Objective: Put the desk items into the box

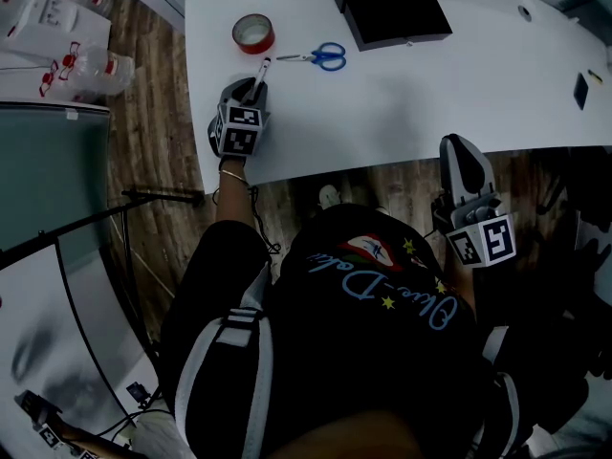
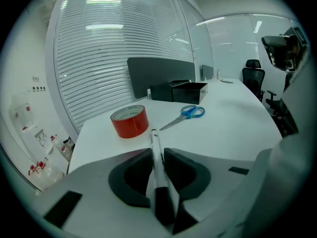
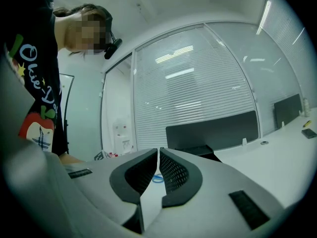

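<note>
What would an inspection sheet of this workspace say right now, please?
Surface: white desk, no spills seen.
Job's things: red tape roll and scissors lie apart near the left end; marker lies on the desk; black box at the far edge.
Clutter: small dark flat item near the right edge.
Grippers: left hand-held gripper closed on the marker; right hand-held gripper shut, empty, off the desk.
Cables: thin leads on the floor.
Surroundings: wood-look floor, blinds behind glass, office chair.
</note>
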`<state>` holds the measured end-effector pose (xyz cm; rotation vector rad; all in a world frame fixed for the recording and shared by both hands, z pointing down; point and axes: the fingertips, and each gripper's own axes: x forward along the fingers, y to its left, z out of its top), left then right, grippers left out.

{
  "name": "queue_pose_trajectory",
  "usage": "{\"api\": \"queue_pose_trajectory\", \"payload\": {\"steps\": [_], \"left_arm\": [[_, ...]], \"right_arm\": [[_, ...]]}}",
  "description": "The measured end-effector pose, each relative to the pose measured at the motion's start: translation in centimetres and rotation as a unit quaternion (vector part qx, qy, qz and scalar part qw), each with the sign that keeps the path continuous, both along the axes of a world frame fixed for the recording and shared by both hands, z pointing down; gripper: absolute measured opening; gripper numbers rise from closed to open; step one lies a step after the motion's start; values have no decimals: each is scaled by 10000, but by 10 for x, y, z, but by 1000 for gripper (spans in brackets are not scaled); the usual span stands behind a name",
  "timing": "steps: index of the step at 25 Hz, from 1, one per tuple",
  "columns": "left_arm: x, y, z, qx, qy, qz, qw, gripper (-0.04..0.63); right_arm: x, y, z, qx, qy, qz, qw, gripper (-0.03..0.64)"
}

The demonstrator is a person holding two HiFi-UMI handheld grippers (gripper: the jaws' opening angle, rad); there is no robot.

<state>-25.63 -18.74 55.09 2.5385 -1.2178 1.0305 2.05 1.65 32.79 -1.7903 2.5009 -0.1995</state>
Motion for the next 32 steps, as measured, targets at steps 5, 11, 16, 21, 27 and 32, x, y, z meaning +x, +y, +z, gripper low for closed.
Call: {"api": "queue_pose_trajectory", "payload": {"steps": [5, 11, 16, 21, 27, 32], "left_arm": [[-1, -3, 0, -48, 6, -17, 10000, 80], [-6, -5, -7, -88, 217, -233, 9995, 78], [-11, -8, -18, 45, 480, -400, 9980, 80], [-12, -4, -35, 110, 895, -524, 9945, 78], [-9, 12, -61, 280, 1150, -493, 9917, 78], [-9, 21, -86, 521, 1320, -510, 9886, 78]], "right_arm": [[-1, 0, 0, -14, 8, 23, 10000, 25], [-3, 0, 0, -25, 25, 51, 10000, 25], [-5, -2, 1, -50, 43, 40, 10000, 25], [-10, -8, 2, -49, 37, -54, 10000, 25], [-22, -15, 3, -36, -6, -224, 9997, 25], [-30, -19, 5, -6, -59, -365, 9993, 25]]}}
